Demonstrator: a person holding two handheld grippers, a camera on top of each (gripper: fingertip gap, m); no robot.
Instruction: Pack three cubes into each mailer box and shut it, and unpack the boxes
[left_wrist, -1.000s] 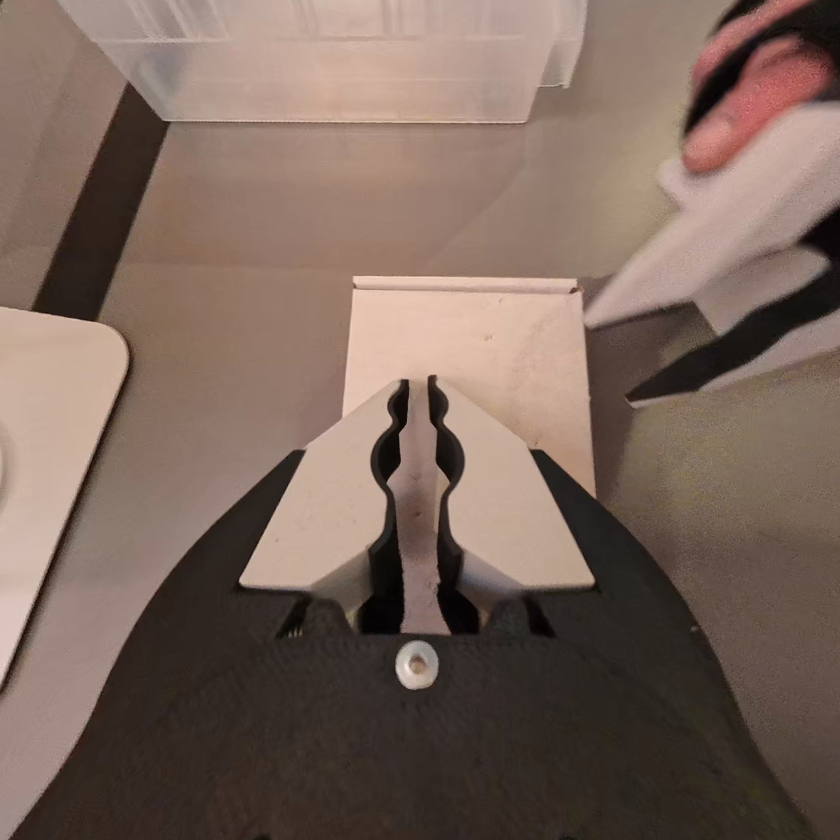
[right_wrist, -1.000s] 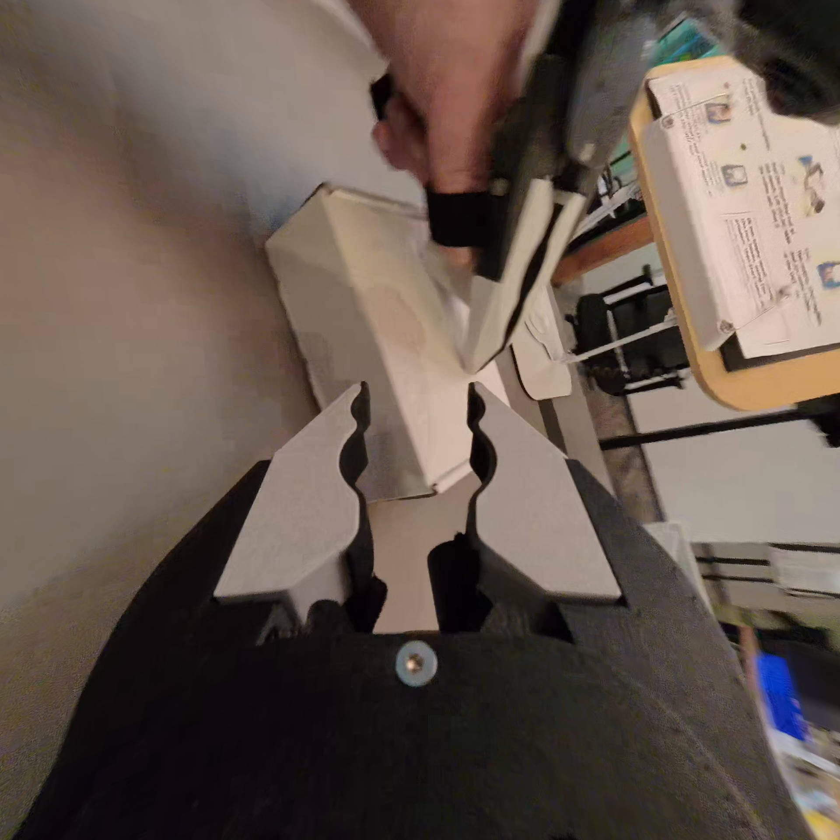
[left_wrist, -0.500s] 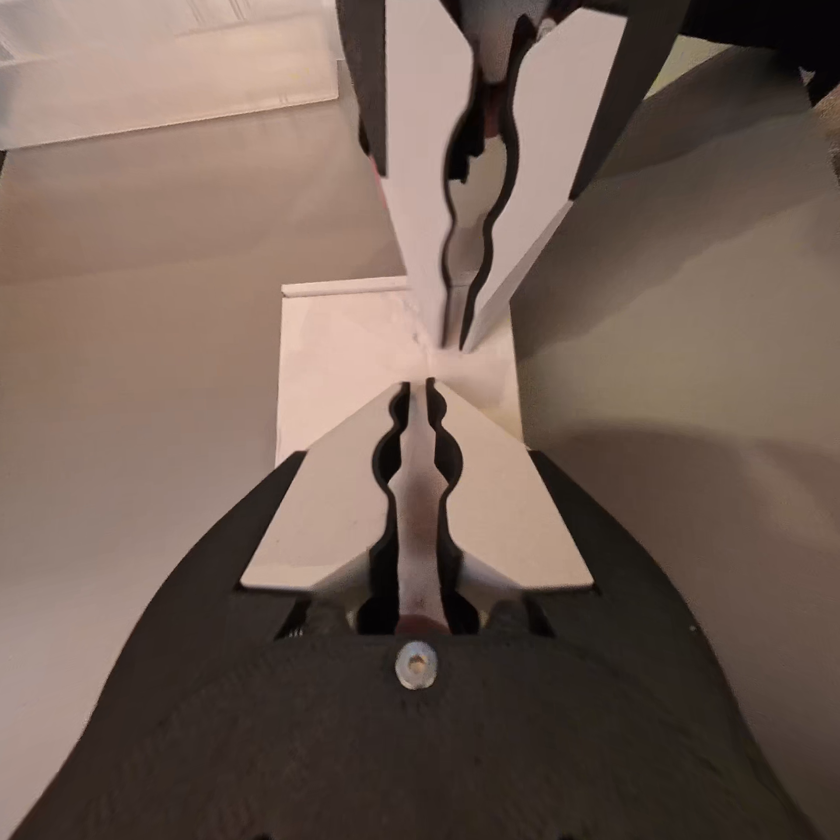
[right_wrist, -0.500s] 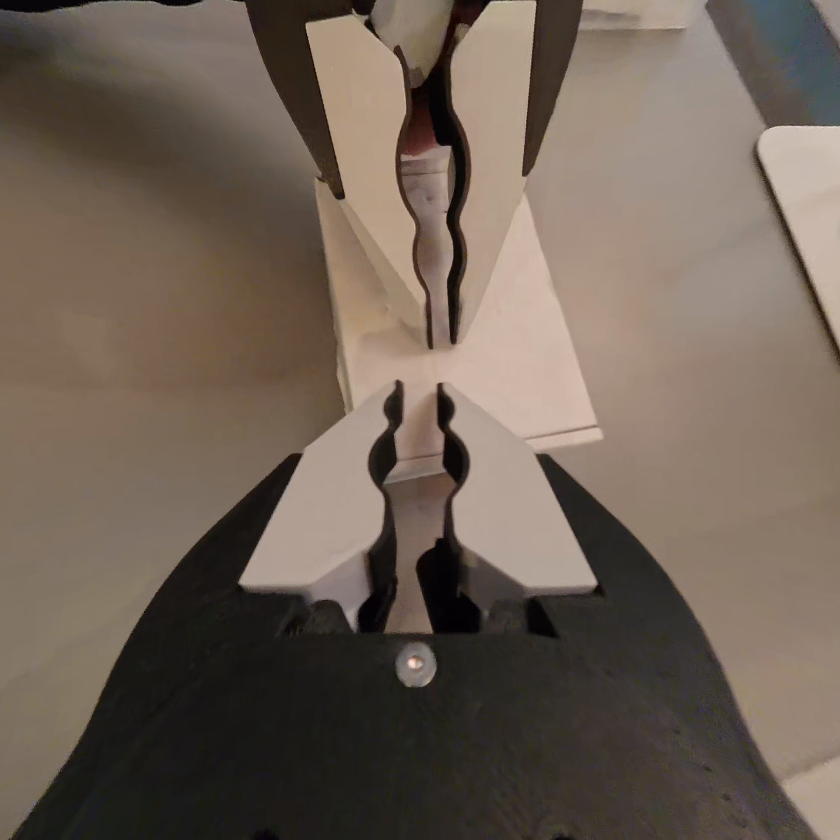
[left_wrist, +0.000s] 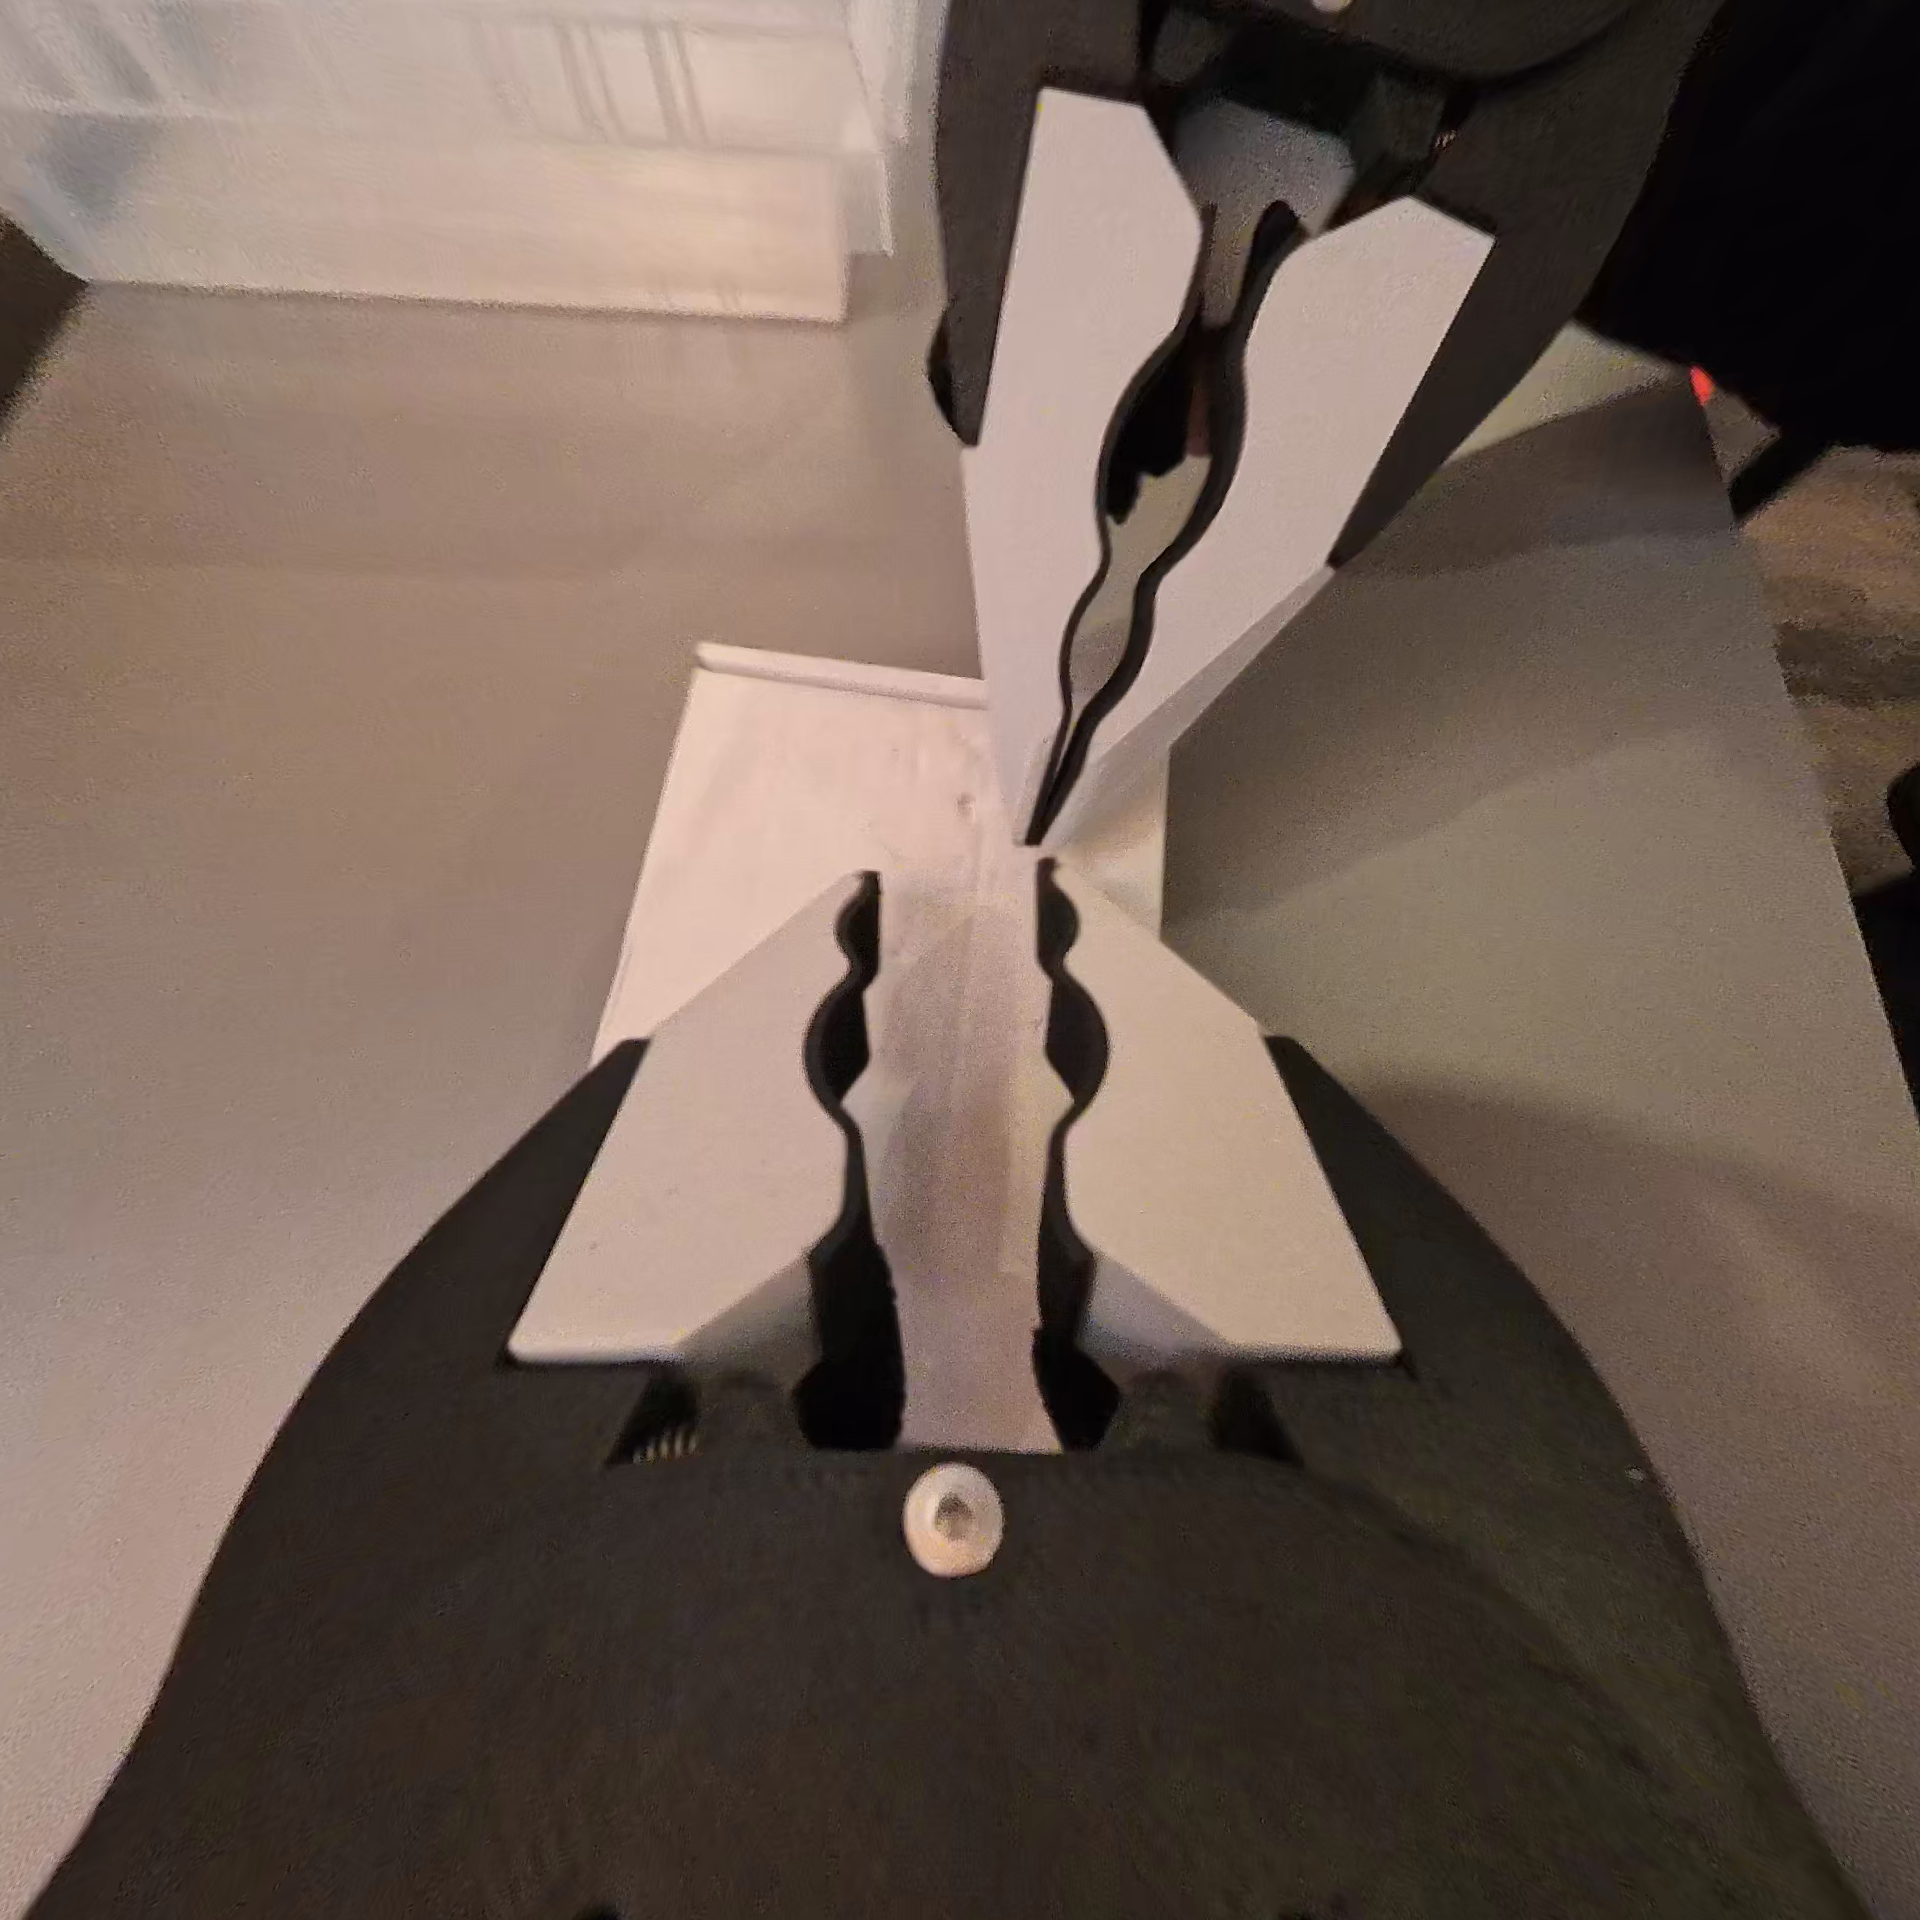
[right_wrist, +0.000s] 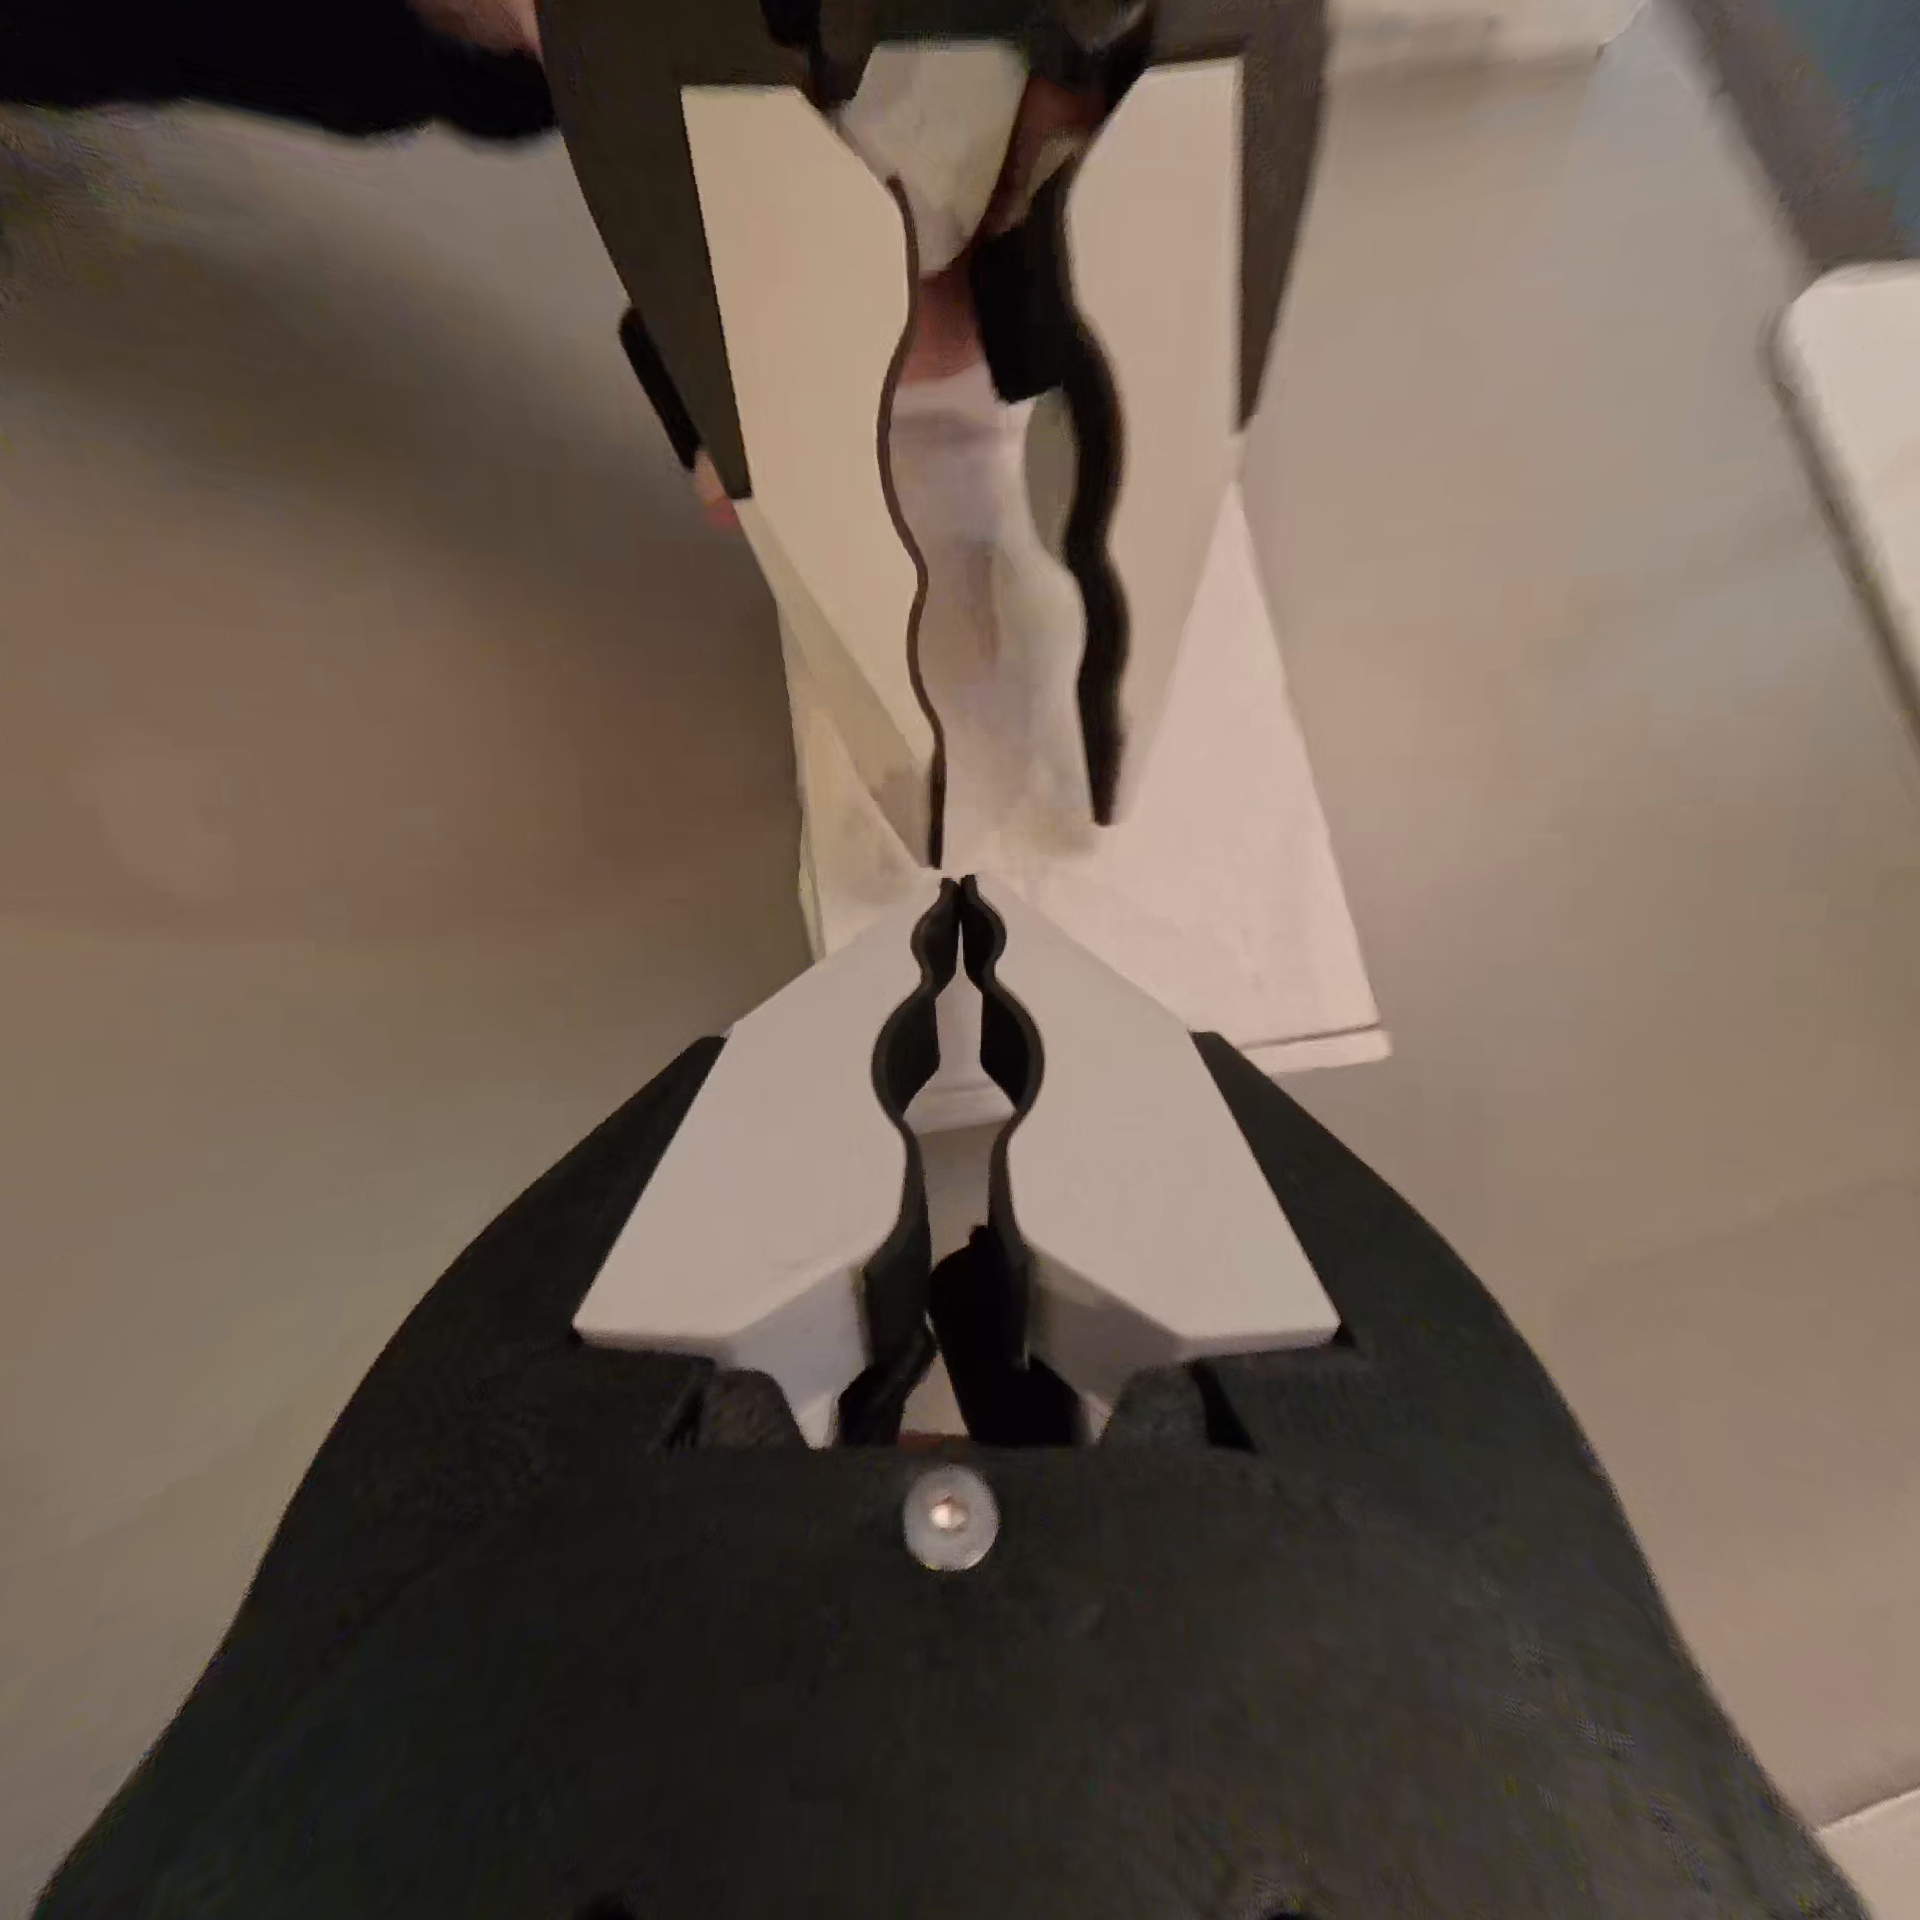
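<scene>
No readable text, label, brand, number or sign showed in either view. White mailer box (left_wrist: 790, 831) lid was blank. Gripper fingers (right_wrist: 790, 1174) were plain white, unmarked. Translucent bin (left_wrist: 436, 177) at 11 o'clock in left wrist view was too blurred to tell any markings.

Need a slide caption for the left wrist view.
Left hand-held gripper open over a closed white mailer box, facing the shut right hand-held gripper tip to tip.
</scene>
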